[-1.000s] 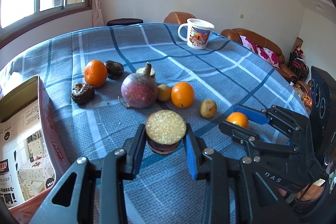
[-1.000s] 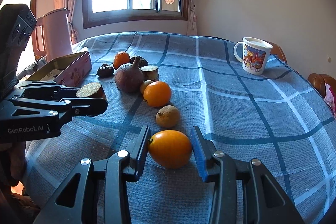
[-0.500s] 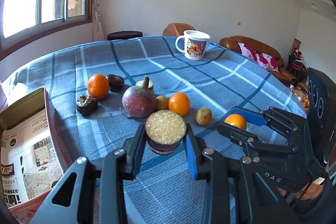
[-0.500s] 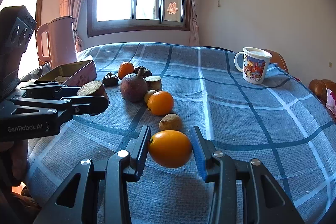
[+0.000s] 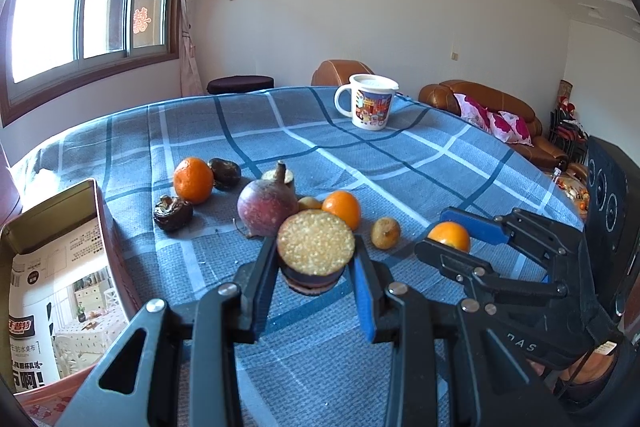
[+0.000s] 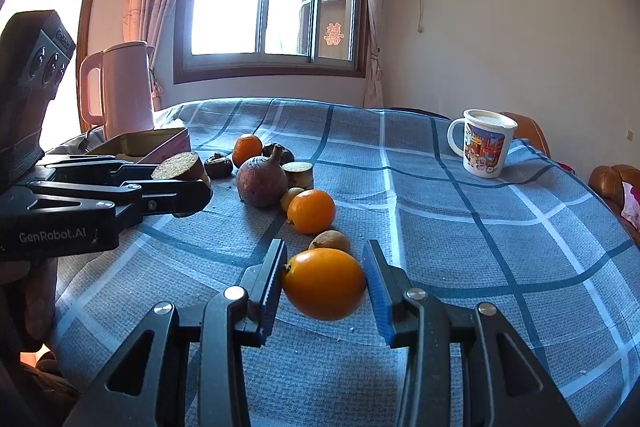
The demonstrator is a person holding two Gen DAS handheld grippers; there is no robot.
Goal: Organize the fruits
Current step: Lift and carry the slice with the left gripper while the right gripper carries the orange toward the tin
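My left gripper [image 5: 316, 263] is shut on a cut fruit half [image 5: 315, 243] with a yellow grainy face and dark skin, held just above the blue checked cloth. My right gripper [image 6: 325, 281] is shut on a smooth orange fruit [image 6: 323, 283], also lifted off the cloth. Each gripper shows in the other's view: the right gripper [image 5: 460, 239] to the right, the left gripper [image 6: 180, 183] to the left. On the table lie a purple round fruit with a stem [image 5: 266, 207], an orange [image 5: 342, 209], a tangerine [image 5: 193, 180], a small brown fruit [image 5: 385, 233] and two dark wrinkled fruits [image 5: 173, 213].
An open tin box [image 5: 60, 255] stands at the table's left edge. A printed white mug [image 5: 370, 106] sits at the far side, a pink kettle [image 6: 120, 91] beyond the box. Another cut piece [image 6: 298, 174] rests behind the purple fruit. Brown sofas stand beyond the table.
Both views have tilted upward, so the fruits sit lower in the picture and more wall shows. Each gripper keeps its fruit in the same hold.
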